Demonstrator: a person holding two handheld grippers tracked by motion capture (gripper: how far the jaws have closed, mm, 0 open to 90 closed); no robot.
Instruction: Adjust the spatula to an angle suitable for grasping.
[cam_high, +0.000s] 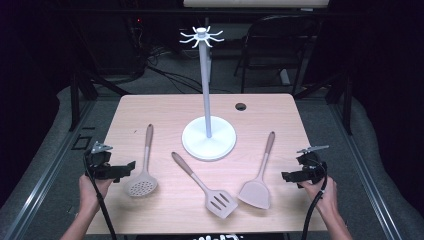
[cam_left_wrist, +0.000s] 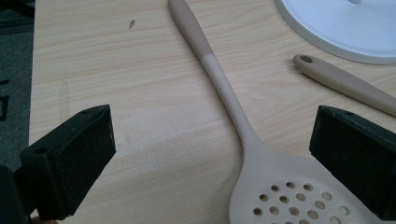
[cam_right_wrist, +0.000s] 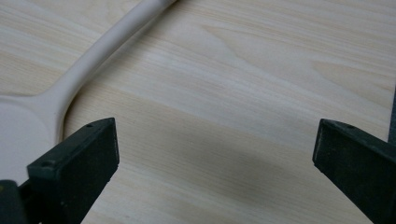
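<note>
Lying flat on the worktop (cam_high: 150, 107), three utensils fan out in front of the white hanging stand (cam_high: 208, 135), handles pointing toward it: the skimmer (cam_high: 142, 170) at left, the slotted turner (cam_high: 205, 187) in the middle, the solid turner (cam_high: 260, 177) at right. Likely reason for the layout: each handle ends near the stand's base, and the hole in the slotted turner's handle end shows clearly in the left gripper view, so the pieces look meant for the hooks at the top of the pole.

Left gripper (cam_high: 125, 168) sits low at the worktop's left edge, just beside the skimmer's perforated bowl. Its fingers (cam_left_wrist: 79, 161) stand wide apart; in its own view the skimmer (cam_left_wrist: 233, 116) runs up between them, untouched by either pad. Nothing held.

Right gripper (cam_high: 286, 176) hovers near the right edge, just beside the solid turner's blade. Its fingers (cam_right_wrist: 77, 170) are likewise spread fully, bare wood between them; the solid turner (cam_right_wrist: 65, 84) lies off to one side of the near finger, apart from it. Nothing held.

Judgement: both hands look poised for a first pick, each by its nearest utensil.
</note>
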